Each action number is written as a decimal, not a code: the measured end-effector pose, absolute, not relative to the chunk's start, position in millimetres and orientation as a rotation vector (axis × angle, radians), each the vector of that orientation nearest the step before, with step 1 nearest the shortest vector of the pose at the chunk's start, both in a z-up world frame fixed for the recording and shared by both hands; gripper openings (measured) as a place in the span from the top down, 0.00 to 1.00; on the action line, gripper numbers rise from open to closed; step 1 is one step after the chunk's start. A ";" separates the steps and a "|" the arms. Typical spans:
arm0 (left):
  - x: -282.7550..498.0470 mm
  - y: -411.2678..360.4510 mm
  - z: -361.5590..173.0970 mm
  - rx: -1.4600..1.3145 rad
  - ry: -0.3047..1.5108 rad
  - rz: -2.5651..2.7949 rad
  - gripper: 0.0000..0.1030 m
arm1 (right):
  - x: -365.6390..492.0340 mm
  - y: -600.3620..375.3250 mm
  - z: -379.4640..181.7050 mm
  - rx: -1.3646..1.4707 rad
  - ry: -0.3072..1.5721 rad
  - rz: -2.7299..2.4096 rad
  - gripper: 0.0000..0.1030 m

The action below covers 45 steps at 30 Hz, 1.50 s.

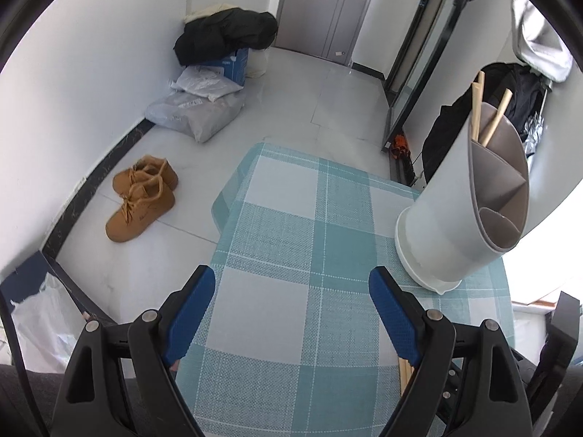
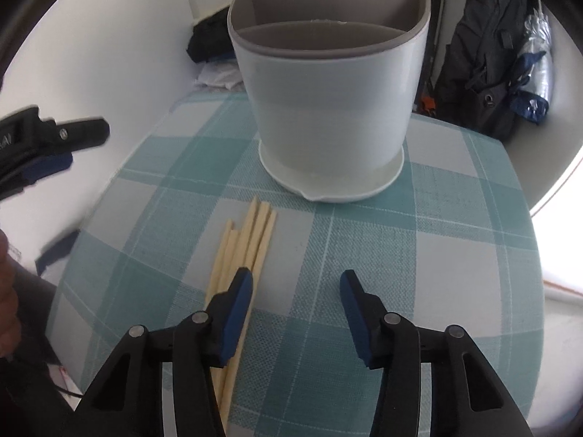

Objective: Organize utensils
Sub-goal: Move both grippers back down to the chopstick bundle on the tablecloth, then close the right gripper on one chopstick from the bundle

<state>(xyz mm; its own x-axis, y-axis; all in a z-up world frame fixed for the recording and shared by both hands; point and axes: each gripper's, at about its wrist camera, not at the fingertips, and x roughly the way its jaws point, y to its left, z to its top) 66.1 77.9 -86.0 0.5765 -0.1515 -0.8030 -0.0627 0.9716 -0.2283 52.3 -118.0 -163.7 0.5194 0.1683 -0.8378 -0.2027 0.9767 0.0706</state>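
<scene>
While both grippers hang over the checked teal cloth (image 2: 419,255) on the table, neither one holds anything. Left gripper (image 1: 291,302): blue pads spread wide, only bare cloth between them; also seen at the left edge of the right wrist view (image 2: 65,145), blurred. Right gripper (image 2: 296,291): jaws part-way apart, nothing between them, pads not pressing on anything. Its left finger (image 2: 238,309) sits over the right side of the loose chopsticks (image 2: 247,247); can't tell if it touches them.

Loose chopsticks: pale wood bundle lying flat on the cloth, tips pointing toward the far side, just near of the utensil holder (image 2: 328,91). Holder: white w/ grey insert split into compartments, upright on a white drip base at the far-middle of the table. A few more chopsticks (image 1: 488,113) stand in its far compartment; near compartment looks empty from the right wrist view.

Beyond the table: tan boots (image 1: 142,196) on the tiled floor to the left, dark coat (image 1: 226,32) heaped on boxes in the far corner, black backpack (image 2: 484,54) to the right of the holder. Part of a hand (image 2: 7,291) at the left edge.
</scene>
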 end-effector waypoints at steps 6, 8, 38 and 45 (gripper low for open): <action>69.3 81.7 -87.7 -0.260 0.974 -0.061 0.19 | 53.3 -106.6 -164.3 -0.114 1.003 0.201 0.71; 69.2 84.4 -87.2 -0.279 0.977 -0.063 0.19 | 52.1 -101.6 -162.7 -0.127 1.001 0.213 0.74; 74.1 98.5 -89.4 -0.336 1.005 -0.033 0.19 | 80.9 -65.3 -157.9 -0.226 1.072 0.288 0.89; 73.5 102.1 -90.5 -0.348 1.017 -0.025 0.19 | 74.5 -77.5 -153.0 -0.239 1.134 0.332 0.95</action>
